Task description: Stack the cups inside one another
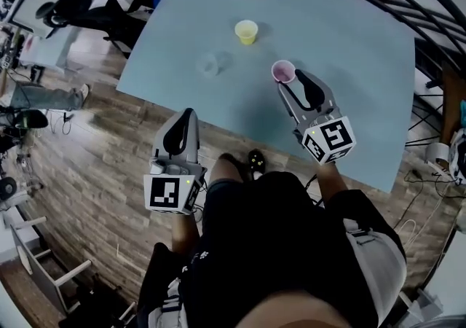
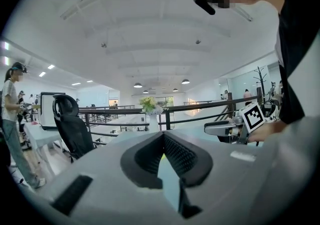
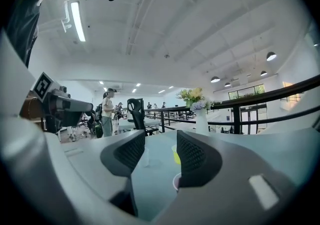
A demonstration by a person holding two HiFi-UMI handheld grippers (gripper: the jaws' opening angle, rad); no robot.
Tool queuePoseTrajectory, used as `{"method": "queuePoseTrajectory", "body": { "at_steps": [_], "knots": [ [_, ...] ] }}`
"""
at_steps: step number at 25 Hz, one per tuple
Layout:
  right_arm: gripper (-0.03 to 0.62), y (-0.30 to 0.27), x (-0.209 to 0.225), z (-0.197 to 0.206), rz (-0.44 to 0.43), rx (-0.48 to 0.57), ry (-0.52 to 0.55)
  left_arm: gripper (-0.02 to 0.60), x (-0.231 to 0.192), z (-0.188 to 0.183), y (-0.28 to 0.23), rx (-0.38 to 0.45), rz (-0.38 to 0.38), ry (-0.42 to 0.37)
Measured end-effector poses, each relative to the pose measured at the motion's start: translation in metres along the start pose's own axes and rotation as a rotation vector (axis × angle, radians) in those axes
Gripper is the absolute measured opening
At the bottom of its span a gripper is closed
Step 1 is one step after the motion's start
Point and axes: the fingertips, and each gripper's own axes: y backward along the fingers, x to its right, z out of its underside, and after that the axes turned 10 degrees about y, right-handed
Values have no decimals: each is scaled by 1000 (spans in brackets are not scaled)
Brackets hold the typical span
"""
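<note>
Behind the parted, empty right tongs (image 3: 161, 140) the pink cup (image 3: 175, 181) half hides; left tongs (image 2: 163, 136) closed.

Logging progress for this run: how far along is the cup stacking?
Nothing is stacked yet: the yellow cup, clear cup and pink cup stand apart on the table. In hand: the right gripper sits beside the pink cup, jaws open, holding nothing. Still to do: every grasp and nesting.
</note>
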Motion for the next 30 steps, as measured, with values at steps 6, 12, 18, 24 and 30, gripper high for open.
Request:
{"method": "queuePoseTrajectory", "body": {
  "at_steps": [6, 12, 18, 24, 30],
  "knots": [
    [224, -15, 10, 26, 55, -58, -3, -15, -18, 4, -3, -14, -11, -6],
    [253, -30, 21, 50, 119, -126, 25, -15, -33, 3, -11, -28, 5, -8],
    [294, -40, 35, 73, 161, -182, 23, -15, -43, 2, -22, -34, 13, -19],
    [332, -54, 41, 99, 172, -245, 12, -15, -51, -1, -32, -37, 21, -34],
    [360, -57, 48, 124, 207, -310, 5, -15, -58, -1, -36, -48, 12, -29]
  ]
}}
